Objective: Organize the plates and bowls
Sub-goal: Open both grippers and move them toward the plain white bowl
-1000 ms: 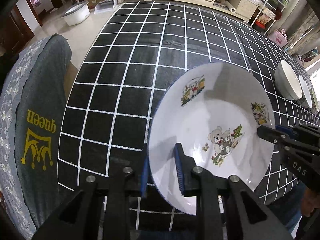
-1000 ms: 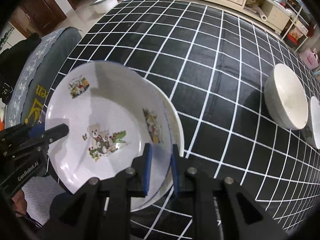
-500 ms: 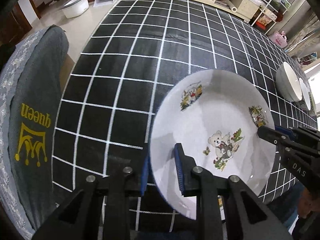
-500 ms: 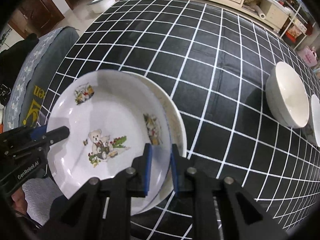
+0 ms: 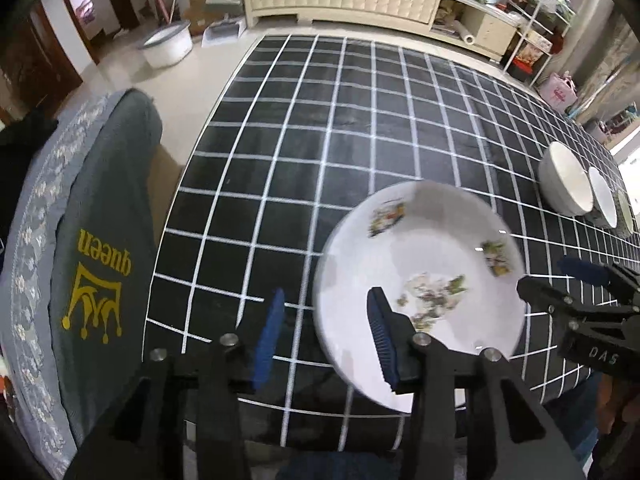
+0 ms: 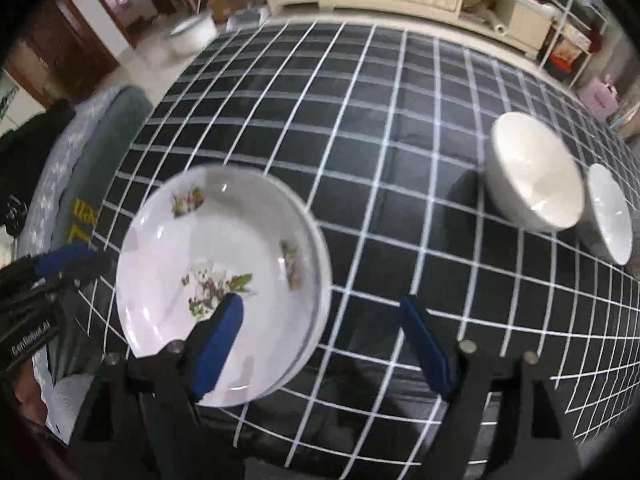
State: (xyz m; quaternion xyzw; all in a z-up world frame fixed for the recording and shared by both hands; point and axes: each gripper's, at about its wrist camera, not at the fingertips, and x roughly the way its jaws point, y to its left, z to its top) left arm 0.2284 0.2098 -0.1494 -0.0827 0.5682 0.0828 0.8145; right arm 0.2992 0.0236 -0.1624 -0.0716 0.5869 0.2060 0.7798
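A glossy white plate (image 6: pixel 224 280), round and shallow with printed cartoon bear and flower motifs, sits nested on a second plate whose rim (image 6: pixel 320 280) shows as a thin crescent along its right side. The stack rests near the front edge of a table covered by a smooth black cloth (image 5: pixel 360 120) gridded with thin white lines.

The left gripper (image 5: pixel 326 340) has matte black plastic arms and ribbed blue pads; its jaws are opening, straddling the plate's left rim without pressing it, one pad over the cloth and one over the plate's well. The right gripper (image 6: pixel 320 344) is built the same, and its jaws are opening wide, one blue pad above the plate's centre and the other above bare cloth; nothing is clamped.

Well to the right stand deep, smooth white bowls (image 6: pixel 532 172) in a close row, each rounded like a half sphere. On the left, a grey fabric chair cover (image 5: pixel 100 260) carries a yellow crown print and a patterned border.
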